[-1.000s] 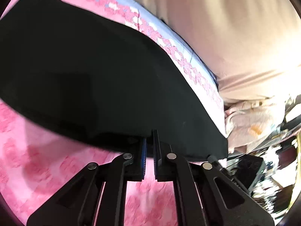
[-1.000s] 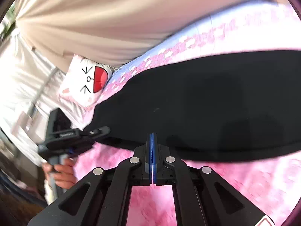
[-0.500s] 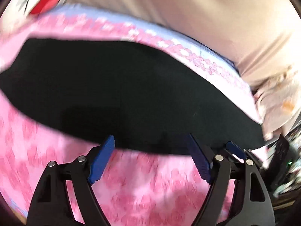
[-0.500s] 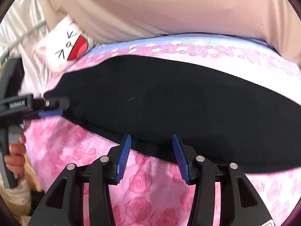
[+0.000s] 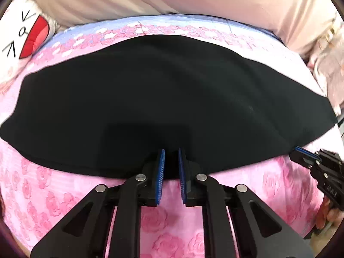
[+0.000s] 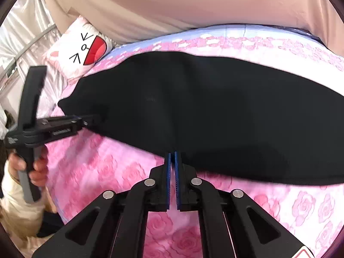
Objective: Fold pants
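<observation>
The black pants (image 5: 163, 94) lie flat in a long folded band across the pink rose bedspread (image 5: 64, 197); they also show in the right wrist view (image 6: 215, 111). My left gripper (image 5: 171, 152) has its blue pads nearly closed around the pants' near edge. It also shows in the right wrist view (image 6: 90, 121) at the band's left end. My right gripper (image 6: 172, 153) is almost shut on the near edge too. It also shows in the left wrist view (image 5: 297, 150) at the band's right end.
A white cat-face pillow (image 6: 86, 49) lies at the bed's far left. A beige curtain (image 6: 193, 2) hangs behind the bed. The blue striped border of the bedspread (image 5: 172, 21) runs along the far side.
Both grippers opened wide half a second ago and have now closed again on the pants' near edge. Both cameras have turned to face the band squarely.
</observation>
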